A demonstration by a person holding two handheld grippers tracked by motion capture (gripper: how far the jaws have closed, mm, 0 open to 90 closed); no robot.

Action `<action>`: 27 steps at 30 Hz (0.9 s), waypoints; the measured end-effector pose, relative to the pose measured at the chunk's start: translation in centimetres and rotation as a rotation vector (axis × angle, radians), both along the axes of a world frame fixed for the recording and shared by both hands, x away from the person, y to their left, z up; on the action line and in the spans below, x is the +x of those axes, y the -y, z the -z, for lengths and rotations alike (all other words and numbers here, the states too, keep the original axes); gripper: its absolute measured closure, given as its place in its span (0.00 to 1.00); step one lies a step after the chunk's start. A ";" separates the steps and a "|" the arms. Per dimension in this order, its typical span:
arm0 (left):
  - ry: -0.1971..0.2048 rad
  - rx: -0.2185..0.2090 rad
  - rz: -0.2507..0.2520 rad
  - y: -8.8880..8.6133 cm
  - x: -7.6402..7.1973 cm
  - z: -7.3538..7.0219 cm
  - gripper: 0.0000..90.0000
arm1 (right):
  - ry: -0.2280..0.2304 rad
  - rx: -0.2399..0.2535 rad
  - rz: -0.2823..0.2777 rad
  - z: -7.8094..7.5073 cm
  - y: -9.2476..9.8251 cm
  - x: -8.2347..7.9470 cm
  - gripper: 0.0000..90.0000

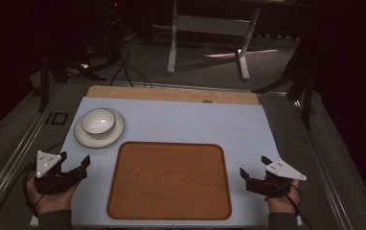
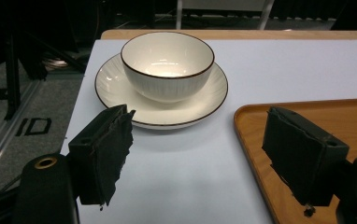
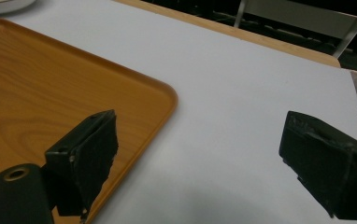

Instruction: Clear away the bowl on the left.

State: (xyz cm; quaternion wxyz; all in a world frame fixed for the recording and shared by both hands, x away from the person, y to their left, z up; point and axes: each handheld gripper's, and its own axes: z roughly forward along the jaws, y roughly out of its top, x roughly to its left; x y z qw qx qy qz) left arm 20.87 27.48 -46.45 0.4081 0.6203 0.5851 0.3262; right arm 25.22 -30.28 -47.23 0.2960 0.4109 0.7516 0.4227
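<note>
pale table [image 1: 248,124], dark-rimmed white bowl [image 1: 98,120]

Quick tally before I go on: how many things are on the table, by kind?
Bowl: 1, sitting on the plate
Plate: 1
Wooden tray: 1, nothing on it
Total: 3

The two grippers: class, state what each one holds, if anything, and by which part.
Nothing is held. The left gripper and the right gripper both stand open with empty gaps; the bowl sits untouched on its plate.
</note>
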 end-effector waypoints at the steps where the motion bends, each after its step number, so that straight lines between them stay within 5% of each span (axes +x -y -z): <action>1: 0.000 -0.008 0.003 0.0 0.0 0.0 0.27 | 0.002 0.000 0.000 0.0 0.0 0.0 0.12; 14: 0.013 -0.003 0.031 0.4 0.1 -0.7 0.31 | 0.031 0.021 0.002 -0.2 -0.2 0.1 0.12; 27: 0.000 0.034 0.057 0.7 1.9 -2.3 0.32 | 0.069 0.024 0.017 -0.5 -0.1 -0.1 0.12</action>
